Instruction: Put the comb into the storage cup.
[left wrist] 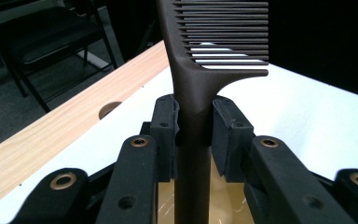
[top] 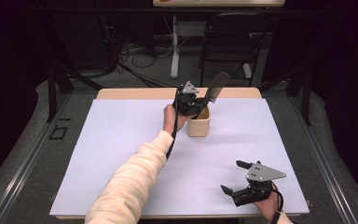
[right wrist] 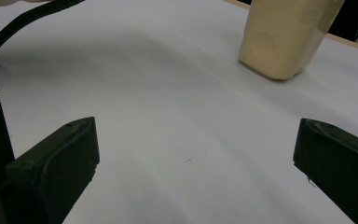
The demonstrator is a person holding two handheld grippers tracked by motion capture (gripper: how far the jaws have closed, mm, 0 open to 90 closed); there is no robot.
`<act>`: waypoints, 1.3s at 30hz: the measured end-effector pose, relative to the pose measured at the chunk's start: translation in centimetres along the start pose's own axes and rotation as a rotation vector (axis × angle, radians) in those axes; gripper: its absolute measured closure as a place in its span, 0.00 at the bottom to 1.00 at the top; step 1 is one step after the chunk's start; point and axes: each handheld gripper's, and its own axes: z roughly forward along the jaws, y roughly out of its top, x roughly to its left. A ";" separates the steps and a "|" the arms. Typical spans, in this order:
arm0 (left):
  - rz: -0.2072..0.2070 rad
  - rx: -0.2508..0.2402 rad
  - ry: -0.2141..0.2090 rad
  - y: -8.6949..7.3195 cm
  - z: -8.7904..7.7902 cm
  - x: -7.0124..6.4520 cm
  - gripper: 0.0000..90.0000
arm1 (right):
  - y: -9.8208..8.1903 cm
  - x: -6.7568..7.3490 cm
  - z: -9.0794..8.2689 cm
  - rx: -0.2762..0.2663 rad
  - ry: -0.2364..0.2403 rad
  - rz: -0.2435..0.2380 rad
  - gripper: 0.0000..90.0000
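A dark brown comb (top: 216, 87) is clamped by its handle between the two black jaws of the left gripper (top: 196, 103), which is held near the far edge of the worktop (top: 121, 154), about midway along it. In the left gripper view the pads are seen pressed against both sides of the comb's handle (left wrist: 193, 126), just below the point where the teeth begin; the toothed part rises upward beyond the jaws. The lower end of the handle is seen inside a beige cup (top: 199, 124), whose glossy inside shows under the jaws in the left gripper view. In the high view the comb is tilted, its toothed end leaning toward the far right, above the cup. The cup stands upright on the white sheet that covers the worktop, close to the far edge, and is seen again as a pale container (right wrist: 284, 37) in the right gripper view.

The right gripper (top: 235, 179) is held low over the worktop near its near right corner, well apart from the cup. Its jaws are spread wide, with nothing between them but the bare white sheet (right wrist: 177, 121).

A light wooden strip (left wrist: 51, 135) of the worktop is left uncovered along the far edge.
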 end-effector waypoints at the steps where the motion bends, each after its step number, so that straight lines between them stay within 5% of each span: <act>1: -0.001 0.002 -0.003 0.0 0.0 0.0 0.80 | 0.0 0.0 0.0 0.002 0.003 -0.002 0.00; 34: 0.001 0.059 -0.027 -0.6 0.9 -0.4 0.79 | 0.0 0.0 0.1 0.011 0.004 -0.004 0.00; 39: -0.014 0.033 -0.018 -0.3 0.4 -0.7 0.47 | 0.0 0.0 0.0 0.011 0.004 -0.004 0.00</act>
